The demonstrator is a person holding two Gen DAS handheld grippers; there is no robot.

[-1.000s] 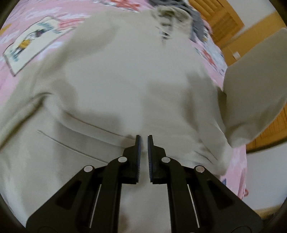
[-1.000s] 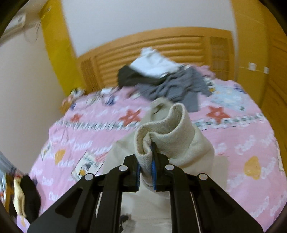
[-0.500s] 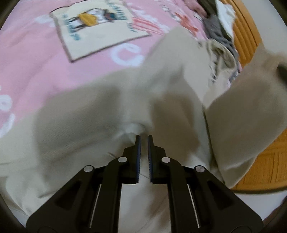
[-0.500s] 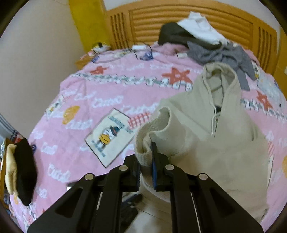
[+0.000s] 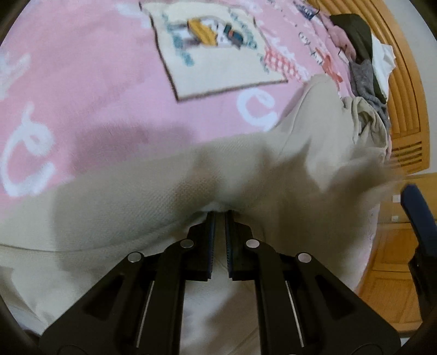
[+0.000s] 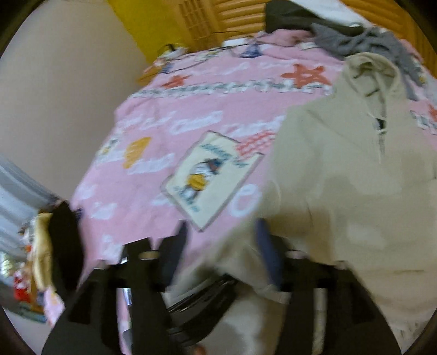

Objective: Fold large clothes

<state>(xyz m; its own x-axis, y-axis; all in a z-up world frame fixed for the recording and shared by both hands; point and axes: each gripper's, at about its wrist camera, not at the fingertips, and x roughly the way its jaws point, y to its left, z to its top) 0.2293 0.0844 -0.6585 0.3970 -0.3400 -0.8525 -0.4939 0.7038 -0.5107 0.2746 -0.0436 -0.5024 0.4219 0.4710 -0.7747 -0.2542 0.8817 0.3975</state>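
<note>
Both cameras ride on the grippers and look steeply down at the bed. The left wrist view sits very close over the beige hoodie (image 5: 245,169), facing across the pink bedspread (image 5: 82,82) toward the far headboard (image 5: 404,90). The right wrist view looks from higher, taking in more bed. Both share the hoodie, the cartoon patch (image 6: 210,177) and the far clothes pile (image 6: 355,38).

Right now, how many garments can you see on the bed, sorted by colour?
Beige: 1, the hoodie spread on the pink bedspread
Grey: 1, the grey garment by the headboard
Dark: 1, the dark garment
White: 1, the white garment
Total: 4
</note>
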